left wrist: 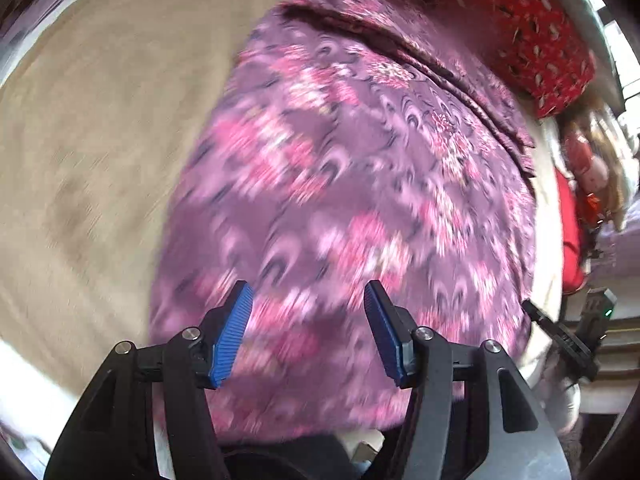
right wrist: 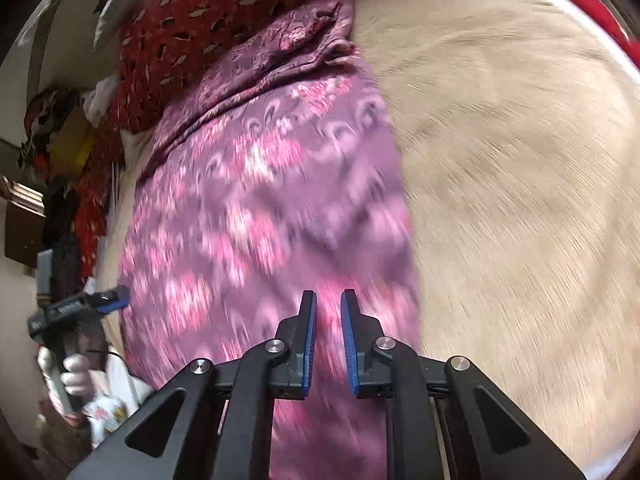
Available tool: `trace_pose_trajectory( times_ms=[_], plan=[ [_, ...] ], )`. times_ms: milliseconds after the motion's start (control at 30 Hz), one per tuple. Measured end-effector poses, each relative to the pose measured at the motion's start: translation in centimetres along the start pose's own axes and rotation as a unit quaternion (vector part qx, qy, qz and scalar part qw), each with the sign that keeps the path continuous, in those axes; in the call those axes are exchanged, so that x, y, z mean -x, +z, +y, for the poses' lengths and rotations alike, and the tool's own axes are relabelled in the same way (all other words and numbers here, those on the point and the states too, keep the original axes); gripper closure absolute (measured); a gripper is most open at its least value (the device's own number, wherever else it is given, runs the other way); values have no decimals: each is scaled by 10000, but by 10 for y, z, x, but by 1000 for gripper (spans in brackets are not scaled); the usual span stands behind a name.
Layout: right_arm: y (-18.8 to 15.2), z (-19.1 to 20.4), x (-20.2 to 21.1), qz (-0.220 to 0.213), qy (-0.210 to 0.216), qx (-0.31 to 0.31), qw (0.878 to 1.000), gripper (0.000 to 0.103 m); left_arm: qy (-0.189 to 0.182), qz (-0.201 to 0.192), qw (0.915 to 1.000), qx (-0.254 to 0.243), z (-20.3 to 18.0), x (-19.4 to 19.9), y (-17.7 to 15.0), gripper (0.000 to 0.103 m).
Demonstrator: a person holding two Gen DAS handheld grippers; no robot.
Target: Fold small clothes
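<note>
A purple garment with a pink flower print (left wrist: 352,184) lies spread flat on a beige blanket (left wrist: 104,152); its far end is bunched into folds. It also shows in the right wrist view (right wrist: 260,216). My left gripper (left wrist: 308,294) is open and empty, hovering over the garment's near part. My right gripper (right wrist: 328,300) is above the garment's near right edge with its jaws a narrow gap apart and nothing between them. The left gripper also shows in the right wrist view (right wrist: 116,298), at the garment's left edge. Both views are motion-blurred.
A red patterned cloth (left wrist: 532,28) lies beyond the garment's far end and shows in the right wrist view (right wrist: 184,12) too. The right gripper's body (left wrist: 568,336) shows at the left wrist view's right edge. The beige blanket (right wrist: 520,184) spreads wide to the right.
</note>
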State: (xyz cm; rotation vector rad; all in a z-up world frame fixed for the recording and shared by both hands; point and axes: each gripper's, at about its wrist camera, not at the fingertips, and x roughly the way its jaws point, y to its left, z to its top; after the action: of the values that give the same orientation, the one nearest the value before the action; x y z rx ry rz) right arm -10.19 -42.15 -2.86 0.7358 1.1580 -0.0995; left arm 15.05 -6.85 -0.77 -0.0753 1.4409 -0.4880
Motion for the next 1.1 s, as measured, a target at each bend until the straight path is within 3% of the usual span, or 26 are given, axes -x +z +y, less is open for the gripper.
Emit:
trace_pose_trajectory(
  times_ms=[100,167,200,233,367,500,600,633,667,700,733,900,1100],
  plan=[
    [-25,-7,27,-181,-306,201,9992,85,-63,-51,9994,351,34,14,-20,46],
    [-35,-13,41,-259,-254,146,9992,72,-87,-82,9985,538,52,17,-28,46],
    [-42,-20,47,-310,-200,69,9993,57,-56,-56,9978,660,62,18,-33,46],
    [-46,-25,52,-347,-160,6,9993,53,-51,-41,9969,784,70,17,-36,46],
    [-60,-36,52,-346,195,-238,9989,53,-252,-96,9927,1175,96,20,-55,46],
    [-73,-40,36,-44,614,-370,9974,53,-809,322,9899,1117,95,5,-67,46],
    [-80,-36,24,141,1005,-334,9943,53,-781,504,9904,1022,87,-9,-74,46],
    [-82,-34,22,157,1010,-273,9944,54,-748,499,9907,1026,85,-13,-75,50],
    [-83,-30,21,138,946,-168,9953,60,-747,482,9906,1041,84,-14,-76,78],
    [-85,-24,22,91,870,56,9961,85,-808,521,9901,1023,81,-16,-76,96],
    [-86,-19,23,82,850,251,9960,97,-912,539,9891,1024,80,-15,-76,97],
    [-81,4,52,-291,1210,798,9890,97,-1298,204,9867,955,75,14,-78,97],
    [-57,14,80,-912,1820,534,9776,97,-1833,-291,9784,914,59,50,-62,97]
  ],
)
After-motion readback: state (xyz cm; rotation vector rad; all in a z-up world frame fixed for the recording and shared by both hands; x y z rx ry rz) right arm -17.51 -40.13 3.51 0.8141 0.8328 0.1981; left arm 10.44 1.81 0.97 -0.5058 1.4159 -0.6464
